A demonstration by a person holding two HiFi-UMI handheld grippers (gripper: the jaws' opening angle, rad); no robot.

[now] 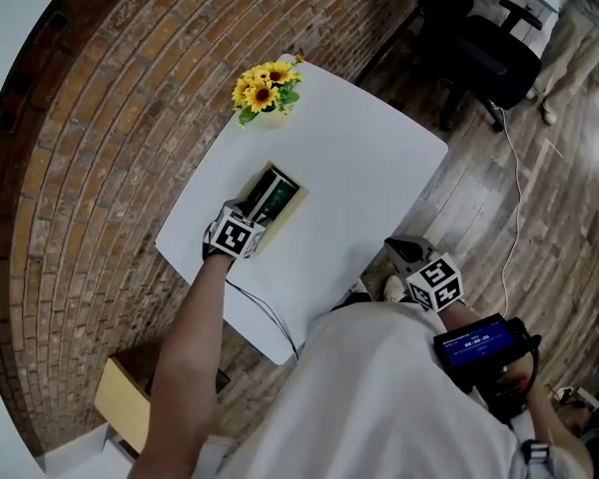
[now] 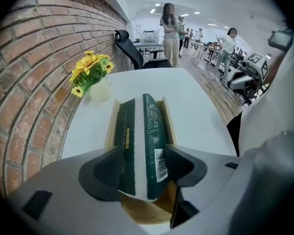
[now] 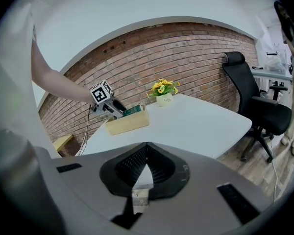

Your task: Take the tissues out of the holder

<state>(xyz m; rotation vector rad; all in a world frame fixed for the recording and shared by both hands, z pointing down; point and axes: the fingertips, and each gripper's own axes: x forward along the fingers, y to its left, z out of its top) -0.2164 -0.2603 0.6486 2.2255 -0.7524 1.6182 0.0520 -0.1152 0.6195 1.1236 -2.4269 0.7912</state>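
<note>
Left gripper (image 2: pixel 143 168) held its jaws wide, flanking the green tissue pack (image 2: pixel 147 131) upright in the wooden holder (image 2: pixel 110 126) on the table (image 2: pixel 201 111); the right gripper (image 3: pixel 146 151) hung pinched together and empty, well apart. A shallow pinch could have slipped, or lifted the unheld holder with the pack.

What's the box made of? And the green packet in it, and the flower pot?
The box looks like pale bare wood: tan, matte, thick flat walls. The green packet seems thin plastic wrap: slightly shiny, creased, with a printed barcode. The flower pot looks smooth and cream, maybe ceramic; too small to be sure.
</note>
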